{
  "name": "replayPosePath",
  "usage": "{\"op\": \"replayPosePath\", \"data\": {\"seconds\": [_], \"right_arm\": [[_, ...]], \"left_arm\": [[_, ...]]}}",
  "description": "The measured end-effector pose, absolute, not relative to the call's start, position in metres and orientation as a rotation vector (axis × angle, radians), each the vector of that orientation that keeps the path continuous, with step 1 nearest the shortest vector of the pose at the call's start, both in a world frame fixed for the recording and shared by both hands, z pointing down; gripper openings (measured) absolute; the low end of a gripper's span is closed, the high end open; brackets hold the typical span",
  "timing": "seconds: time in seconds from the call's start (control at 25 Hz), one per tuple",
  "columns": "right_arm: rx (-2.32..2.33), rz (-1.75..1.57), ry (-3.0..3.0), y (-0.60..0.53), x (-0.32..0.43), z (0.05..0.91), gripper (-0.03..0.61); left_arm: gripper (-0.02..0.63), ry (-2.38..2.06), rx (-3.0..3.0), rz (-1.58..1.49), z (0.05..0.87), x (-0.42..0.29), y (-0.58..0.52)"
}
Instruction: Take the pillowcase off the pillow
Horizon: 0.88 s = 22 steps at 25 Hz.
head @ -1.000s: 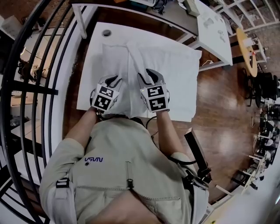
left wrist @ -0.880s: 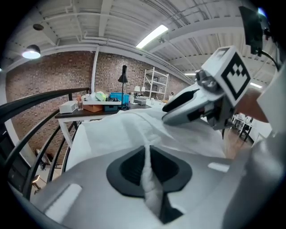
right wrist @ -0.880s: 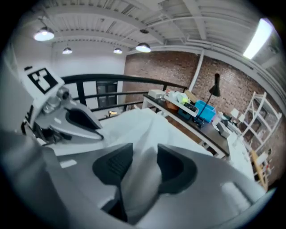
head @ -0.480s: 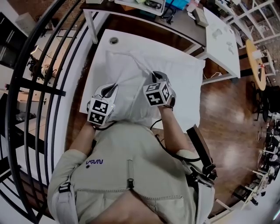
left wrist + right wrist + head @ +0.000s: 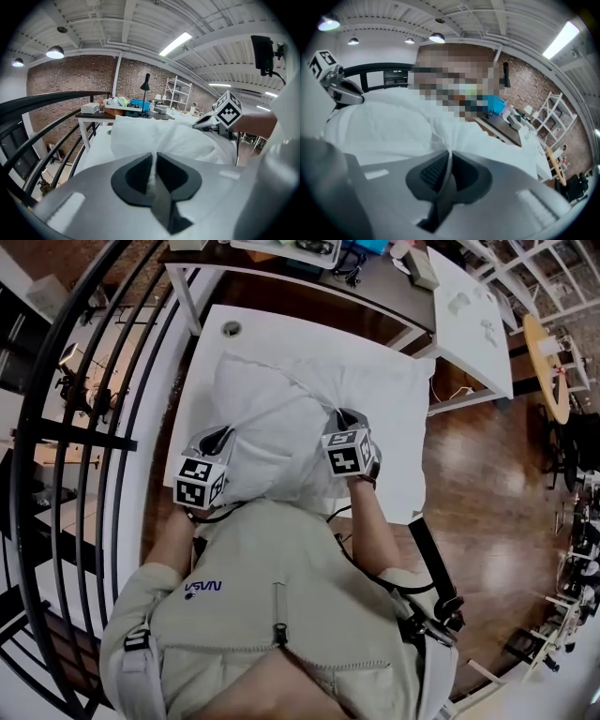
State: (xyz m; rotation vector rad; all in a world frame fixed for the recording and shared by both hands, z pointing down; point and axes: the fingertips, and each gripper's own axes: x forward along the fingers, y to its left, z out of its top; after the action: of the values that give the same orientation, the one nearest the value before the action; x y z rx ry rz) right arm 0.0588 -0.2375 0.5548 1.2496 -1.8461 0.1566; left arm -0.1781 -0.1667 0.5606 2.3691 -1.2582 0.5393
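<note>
The white pillow in its white pillowcase lies on the white table, its near end lifted toward the person. My left gripper holds the near left edge. Its jaws are opening slightly, and a thin fold of pillowcase is still pinched between the pads of the left gripper. My right gripper is shut on the near right edge. In the right gripper view a fold of the cloth runs into the closed jaws of the right gripper. I cannot tell pillow from case by sight.
A black curved railing runs along the table's left side. A dark desk with boxes stands behind the table, and a second white table at the back right. Wooden floor lies to the right.
Both grippers have closed on the pillowcase's near edge and spread apart, left going left, right going right. The pillow's near end has risen and bulged up off the table.
</note>
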Motion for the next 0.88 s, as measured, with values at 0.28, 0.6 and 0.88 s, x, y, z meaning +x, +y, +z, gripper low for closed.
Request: {"op": "replayPosePath", "data": {"seconds": [0.28,0.6,0.88], "right_arm": [[1.28,0.124,-1.909,-0.232,0.056,0.549,0.006],[1.255,0.129,-1.93,-0.231,0.046,0.546,0.006],[1.127,0.239,-2.212,-0.231,0.009,0.487,0.143]], "left_arm": [[0.14,-1.357,2.595,0.436,0.486,-0.16,-0.213],[0.257,-1.027,2.489,0.964,0.572,-0.123,-0.284],[0.044,-0.976,2.54,0.987,0.561,-0.114,-0.251]]}}
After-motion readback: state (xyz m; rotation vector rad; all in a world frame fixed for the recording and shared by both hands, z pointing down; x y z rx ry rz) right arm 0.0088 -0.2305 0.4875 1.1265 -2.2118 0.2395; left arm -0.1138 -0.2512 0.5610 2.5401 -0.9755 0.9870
